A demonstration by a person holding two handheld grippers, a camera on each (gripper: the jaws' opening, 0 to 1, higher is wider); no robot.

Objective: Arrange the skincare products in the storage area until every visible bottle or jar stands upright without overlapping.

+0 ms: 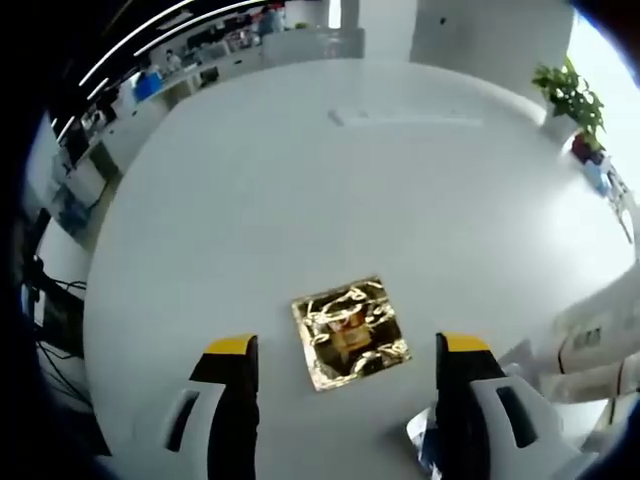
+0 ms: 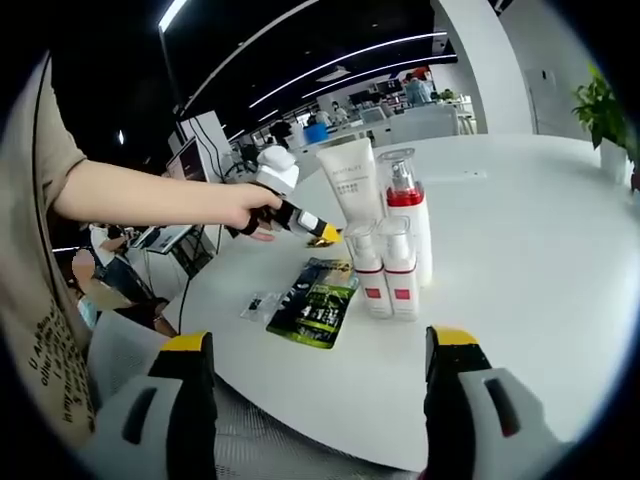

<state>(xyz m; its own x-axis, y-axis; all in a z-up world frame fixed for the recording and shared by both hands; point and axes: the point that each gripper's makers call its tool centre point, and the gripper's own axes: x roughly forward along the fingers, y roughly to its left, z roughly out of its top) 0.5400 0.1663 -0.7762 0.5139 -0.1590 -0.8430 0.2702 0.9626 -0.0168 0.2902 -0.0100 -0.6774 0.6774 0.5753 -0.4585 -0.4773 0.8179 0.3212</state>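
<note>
Right up front in the right gripper view, the right gripper (image 2: 318, 400) is hanging over the near edge of the white table (image 2: 540, 250) with its yellow-tipped fingers (image 2: 452, 345) spread wide and nothing between them. Just past them a dark green sachet (image 2: 316, 300) is lying flat, long side running away from the camera, with a small clear packet (image 2: 258, 303) beside it. Behind those, the skincare stuff is all standing upright in a tight bunch: two small bottles with red labels (image 2: 388, 270) in front, touching side by side, a taller pump bottle with a red band (image 2: 408, 215) right behind, and a white tube (image 2: 352, 180) standing on its cap next to it. A person's hand (image 2: 245, 207) is holding the left gripper (image 2: 305, 222), its tip pointing at the bunch, down by the table.

In the left gripper view, the left gripper (image 1: 345, 350) is also sitting wide open, gripping nothing, with a crinkly gold foil square (image 1: 350, 332) lying flat on the table between the fingers. White boxes (image 1: 600, 350) are sitting at the right edge.
</note>
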